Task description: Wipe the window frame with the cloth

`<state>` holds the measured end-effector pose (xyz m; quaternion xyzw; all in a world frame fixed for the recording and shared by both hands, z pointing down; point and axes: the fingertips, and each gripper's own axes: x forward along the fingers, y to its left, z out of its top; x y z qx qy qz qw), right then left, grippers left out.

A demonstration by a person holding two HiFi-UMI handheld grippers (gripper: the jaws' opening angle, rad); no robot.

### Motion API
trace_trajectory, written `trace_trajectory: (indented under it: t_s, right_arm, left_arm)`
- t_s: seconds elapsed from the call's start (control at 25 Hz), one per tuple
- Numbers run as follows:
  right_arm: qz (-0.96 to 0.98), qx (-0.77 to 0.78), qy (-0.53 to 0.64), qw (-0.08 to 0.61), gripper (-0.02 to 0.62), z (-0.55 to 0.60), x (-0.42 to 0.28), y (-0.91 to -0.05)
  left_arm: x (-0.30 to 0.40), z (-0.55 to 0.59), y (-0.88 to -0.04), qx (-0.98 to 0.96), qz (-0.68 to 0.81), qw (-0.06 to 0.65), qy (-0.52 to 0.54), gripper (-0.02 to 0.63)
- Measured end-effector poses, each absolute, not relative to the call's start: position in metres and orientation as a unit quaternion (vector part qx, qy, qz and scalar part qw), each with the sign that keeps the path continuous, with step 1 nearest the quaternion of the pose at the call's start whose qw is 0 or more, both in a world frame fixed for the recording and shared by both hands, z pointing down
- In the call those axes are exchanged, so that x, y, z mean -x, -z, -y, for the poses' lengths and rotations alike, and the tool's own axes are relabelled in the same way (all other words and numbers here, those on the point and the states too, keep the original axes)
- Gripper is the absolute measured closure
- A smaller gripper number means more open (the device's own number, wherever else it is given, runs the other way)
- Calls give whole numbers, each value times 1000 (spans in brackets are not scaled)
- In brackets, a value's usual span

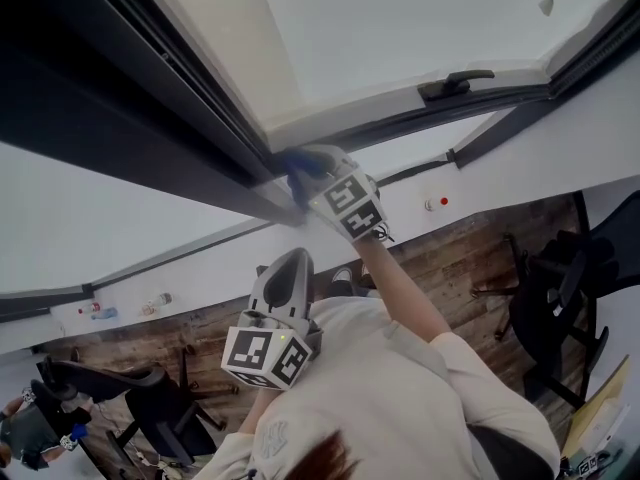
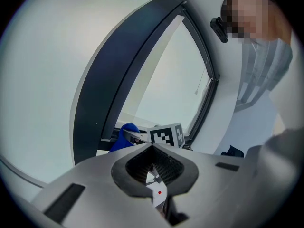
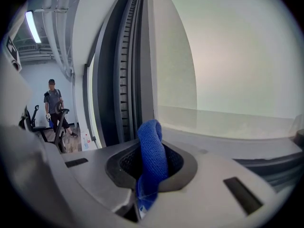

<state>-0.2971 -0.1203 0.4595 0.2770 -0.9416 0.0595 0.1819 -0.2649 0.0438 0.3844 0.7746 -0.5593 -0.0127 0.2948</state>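
Gripping a blue, nubby microfibre cloth, my right gripper has its jaws clamped on the fabric. The cloth stands up between them as a soft folded loop, with a looser end trailing below. From the head view, the loop sits at the inner corner of the dark, smooth metal window frame, where the frame meets a pale flat ledge. It appears pressed against that corner. Just beyond the cloth in the right gripper view, a ribbed track runs the length of the frame beside the milky glass pane. My left gripper hangs lower and well apart from the frame. Its grey moulded jaws are closed tip to tip on nothing, their ridged pads enclosing an oval hollow. A black lever handle sits farther along the frame.
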Motion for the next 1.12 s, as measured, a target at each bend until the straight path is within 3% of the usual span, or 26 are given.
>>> trace_trajectory:
  t_s: [1.12]
  right_arm:
    - [933, -302, -71, 182, 548, 141, 247, -458]
  left_arm:
    - [244, -43, -377, -763, 581, 280, 37, 601]
